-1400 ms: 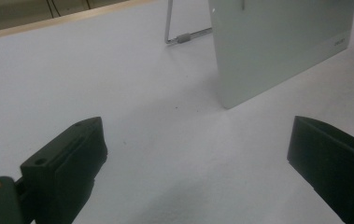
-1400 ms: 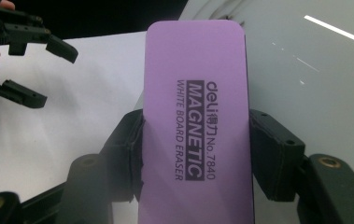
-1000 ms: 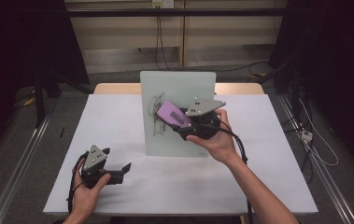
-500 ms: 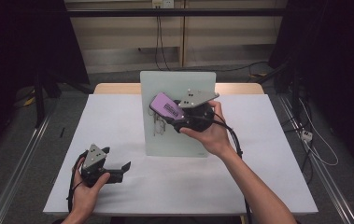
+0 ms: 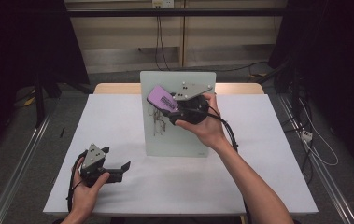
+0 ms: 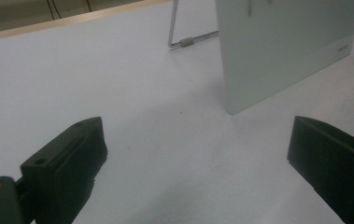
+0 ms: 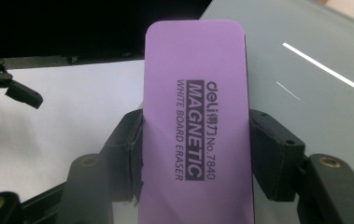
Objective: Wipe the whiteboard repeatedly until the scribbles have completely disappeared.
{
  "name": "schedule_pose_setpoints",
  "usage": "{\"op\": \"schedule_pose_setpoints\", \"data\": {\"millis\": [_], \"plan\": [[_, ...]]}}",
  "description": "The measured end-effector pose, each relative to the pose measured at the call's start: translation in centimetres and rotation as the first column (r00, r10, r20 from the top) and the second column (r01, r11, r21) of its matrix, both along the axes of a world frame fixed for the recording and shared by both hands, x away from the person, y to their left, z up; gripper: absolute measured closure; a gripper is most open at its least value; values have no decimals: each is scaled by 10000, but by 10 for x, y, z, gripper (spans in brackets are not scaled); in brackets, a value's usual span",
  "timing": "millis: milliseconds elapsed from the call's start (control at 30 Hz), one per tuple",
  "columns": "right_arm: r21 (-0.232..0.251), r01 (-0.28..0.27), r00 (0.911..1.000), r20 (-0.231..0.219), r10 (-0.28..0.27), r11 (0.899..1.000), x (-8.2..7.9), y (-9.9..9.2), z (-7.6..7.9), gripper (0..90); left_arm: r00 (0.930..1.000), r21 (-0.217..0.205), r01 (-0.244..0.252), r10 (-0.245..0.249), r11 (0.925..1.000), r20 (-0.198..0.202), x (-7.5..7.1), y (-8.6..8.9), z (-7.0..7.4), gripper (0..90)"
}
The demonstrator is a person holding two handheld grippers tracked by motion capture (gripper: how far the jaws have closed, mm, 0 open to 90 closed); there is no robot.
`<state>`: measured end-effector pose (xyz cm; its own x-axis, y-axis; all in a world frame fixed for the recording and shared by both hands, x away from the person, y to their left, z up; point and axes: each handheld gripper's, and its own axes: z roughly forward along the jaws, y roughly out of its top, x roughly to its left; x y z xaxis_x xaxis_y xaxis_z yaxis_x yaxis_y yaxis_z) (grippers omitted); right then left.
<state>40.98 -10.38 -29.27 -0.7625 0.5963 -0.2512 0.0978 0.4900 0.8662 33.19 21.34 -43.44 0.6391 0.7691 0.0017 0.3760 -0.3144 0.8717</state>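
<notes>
Purple rectangular plastic whiteboard eraser [image 7: 195, 126] sits clamped in the right gripper [image 5: 165, 105] against the upright pale glass board [image 5: 184, 135], while the left gripper [image 5: 118, 170] rests open on the white table [image 5: 258, 177].

Purple magnetic eraser [image 7: 195, 121], tilted, against whiteboard [image 5: 179, 135]

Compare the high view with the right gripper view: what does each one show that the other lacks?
High view alone: the dark scribbles on the upright glass whiteboard, the person's right hand and the whole white table.

Right gripper view alone: black lettering on the purple rectangular eraser, reading "MAGNETIC WHITE BOARD ERASER", and both pads of the right gripper pressing on the eraser's long sides.

Both: the eraser held in front of the whiteboard, and the left gripper low over the table, jaws apart.
</notes>
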Motion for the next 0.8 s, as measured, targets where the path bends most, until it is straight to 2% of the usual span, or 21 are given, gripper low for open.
{"op": "schedule_pose_setpoints", "data": {"millis": [133,500,800], "plan": [[-83,156,9997,196,-155,9998,3,3,4,418,10000,26,46,-46,10000,12,0,0,0,45],[-393,474,9986,234,-465,9981,4,10,-1,419,10000,24,66,-66,10000,54,-1,-1,1,45],[-722,396,9992,67,-393,9966,-2,17,-17,419,10000,23,73,-73,10000,66,-1,-1,1,45]]}}
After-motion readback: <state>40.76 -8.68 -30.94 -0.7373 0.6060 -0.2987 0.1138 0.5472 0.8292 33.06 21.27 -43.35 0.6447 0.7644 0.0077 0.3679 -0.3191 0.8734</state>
